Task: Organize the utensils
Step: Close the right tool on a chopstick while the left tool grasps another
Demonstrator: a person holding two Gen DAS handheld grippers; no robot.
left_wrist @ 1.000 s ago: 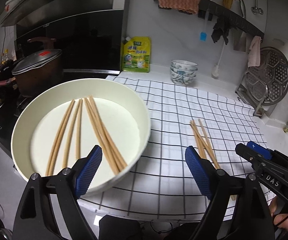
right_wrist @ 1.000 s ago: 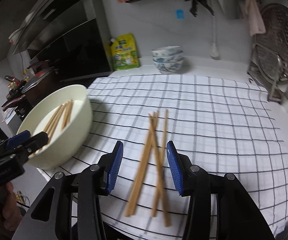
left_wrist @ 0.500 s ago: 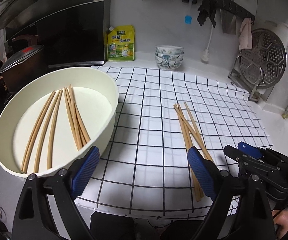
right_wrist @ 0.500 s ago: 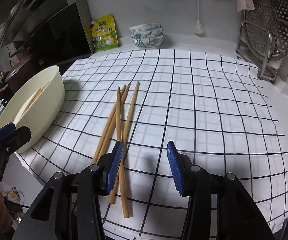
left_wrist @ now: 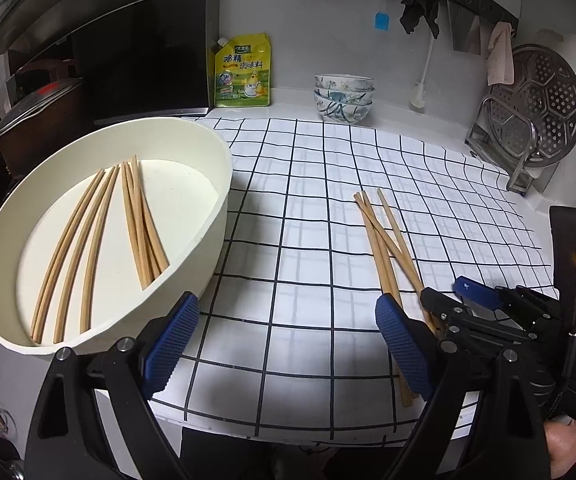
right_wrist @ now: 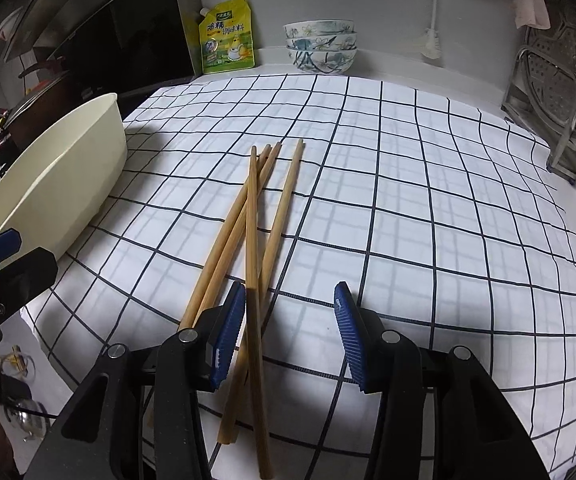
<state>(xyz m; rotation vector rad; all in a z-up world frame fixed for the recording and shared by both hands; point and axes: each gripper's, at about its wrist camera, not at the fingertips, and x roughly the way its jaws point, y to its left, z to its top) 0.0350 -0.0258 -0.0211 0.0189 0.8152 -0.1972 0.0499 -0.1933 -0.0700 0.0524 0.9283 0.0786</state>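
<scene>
- My right gripper (right_wrist: 290, 334) is low over the near ends of the loose chopsticks (right_wrist: 253, 220) on the checked cloth (right_wrist: 428, 208). Jaws sit partly apart, nothing pinched. One stick runs up through the gap close to the left pad, and the others pass under or just left of that pad. I can't tell if the pad touches any of them.
- There are four loose sticks, roughly side by side with one crossing over the pair on the left. Far tips point toward the back wall, near ends toward me.
- My left gripper (left_wrist: 288, 338) hangs over the near edge of the cloth with its jaws wide apart and empty. Its left pad is just in front of the cream basin (left_wrist: 215, 184), and its right pad covers part of the loose sticks from that view.
- The basin sits at the left of the cloth, partly off it toward the stove side. Inside are more chopsticks (left_wrist: 107, 236), lying flat in two loose bunches on the bottom.
- Far back by the wall: a yellow seasoning pouch (left_wrist: 243, 72) and a stack of patterned bowls (left_wrist: 344, 96). Far right has a metal steamer plate (left_wrist: 540, 104) leaning in a rack.
- A dark lidded pot (left_wrist: 35, 116) sits left of the basin on the stove.
</scene>
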